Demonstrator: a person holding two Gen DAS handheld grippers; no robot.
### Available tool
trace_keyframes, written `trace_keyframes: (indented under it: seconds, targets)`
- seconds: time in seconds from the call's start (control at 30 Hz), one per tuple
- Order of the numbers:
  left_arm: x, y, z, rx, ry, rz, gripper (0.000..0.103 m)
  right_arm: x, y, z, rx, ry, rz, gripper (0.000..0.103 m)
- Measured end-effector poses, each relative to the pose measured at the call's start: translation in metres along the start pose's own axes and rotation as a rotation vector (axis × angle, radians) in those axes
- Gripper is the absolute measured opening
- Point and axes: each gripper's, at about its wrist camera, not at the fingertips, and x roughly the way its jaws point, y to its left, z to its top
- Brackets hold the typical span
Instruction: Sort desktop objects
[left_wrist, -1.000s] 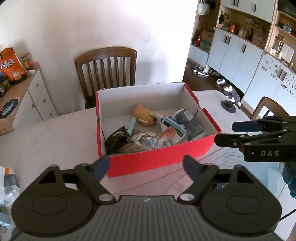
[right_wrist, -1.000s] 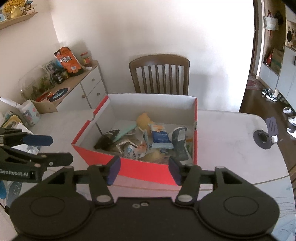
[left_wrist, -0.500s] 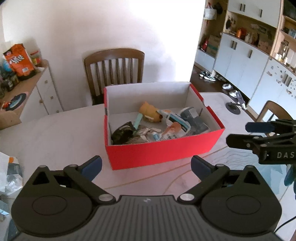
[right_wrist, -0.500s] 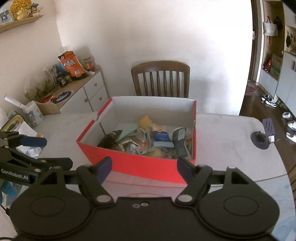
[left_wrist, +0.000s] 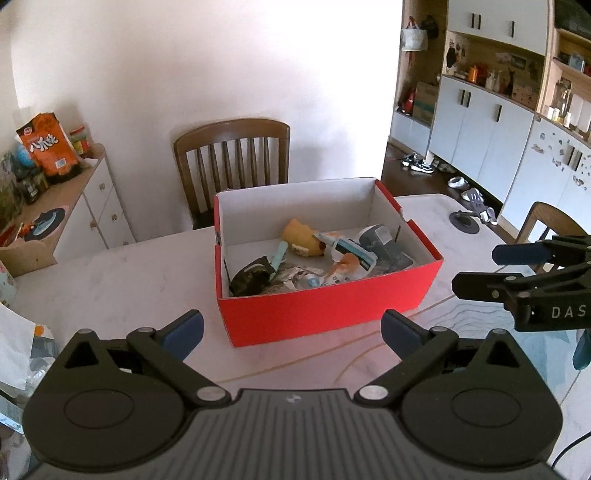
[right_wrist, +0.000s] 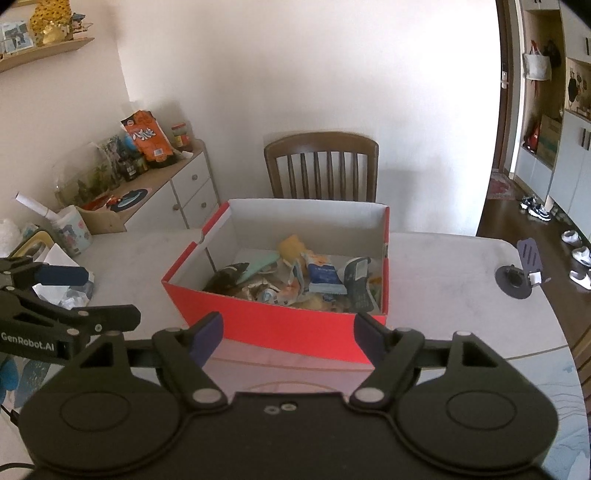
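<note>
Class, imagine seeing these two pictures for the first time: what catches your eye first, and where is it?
The red cardboard box, mid-table and open-topped, heaped with packets and small clutter. Behind it stands a wooden chair against the white wall. An open left gripper and right gripper hover empty before the box.

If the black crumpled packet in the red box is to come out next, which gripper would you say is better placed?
Probably the left gripper: the black packet lies at the left end of the red box, its side; both grippers hang open, the right gripper nearer the other end.
</note>
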Motion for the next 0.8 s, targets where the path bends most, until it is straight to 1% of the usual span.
trace_keyframes:
  seconds: [0.3, 0.4, 0.53, 0.8]
  targets:
    - [-0.0021, -0.0003, -0.0024, -0.016, -0.003, -0.016, 0.103, -0.0055, 0.0, -0.0011, 0.011, -0.019, 0.008, 0.078]
    - [-0.003, -0.0005, -0.0025, -0.01, -0.012, -0.008, 0.103, -0.0058, -0.0004, -0.0017, 0.013, -0.019, 0.01, 0.078]
    - [-0.0038, 0.0006, -0.0016, -0.027, -0.009, -0.021, 0.103, -0.0054, -0.0008, -0.002, 0.014, -0.015, 0.007, 0.078]
    - [-0.0022, 0.0027, -0.0011, -0.035, -0.003, -0.01, 0.103, -0.0038, -0.0013, -0.0038, 0.028, -0.009, 0.008, 0.078]
